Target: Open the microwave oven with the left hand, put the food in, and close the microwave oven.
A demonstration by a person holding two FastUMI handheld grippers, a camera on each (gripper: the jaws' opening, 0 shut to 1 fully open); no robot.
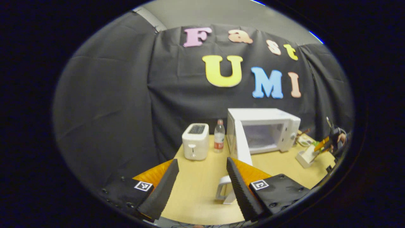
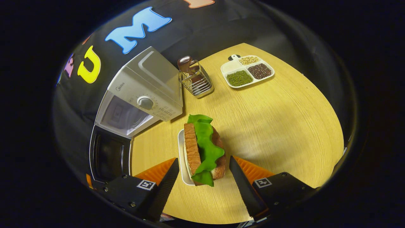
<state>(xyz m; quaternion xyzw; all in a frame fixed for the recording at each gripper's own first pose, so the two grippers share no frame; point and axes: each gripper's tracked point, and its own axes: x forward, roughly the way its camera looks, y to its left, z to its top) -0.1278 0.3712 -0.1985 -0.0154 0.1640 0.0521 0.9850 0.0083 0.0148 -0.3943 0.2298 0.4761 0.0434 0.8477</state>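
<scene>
one sandwich lies between the wide-spread fingers of the right hand-held gripper, untouched.

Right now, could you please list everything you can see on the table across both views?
microwave: one, white, back of the table, door swung open
sandwich: one, brown bread with green lettuce, on a white dish between the right gripper's fingers
toaster: one, white, left of the microwave
bottle: one, clear, red label, between toaster and microwave
wire rack: one, metal, right of the microwave
tray: one, white, holding beans, far edge
table: one, light wood
left gripper: open
right gripper: open
</scene>
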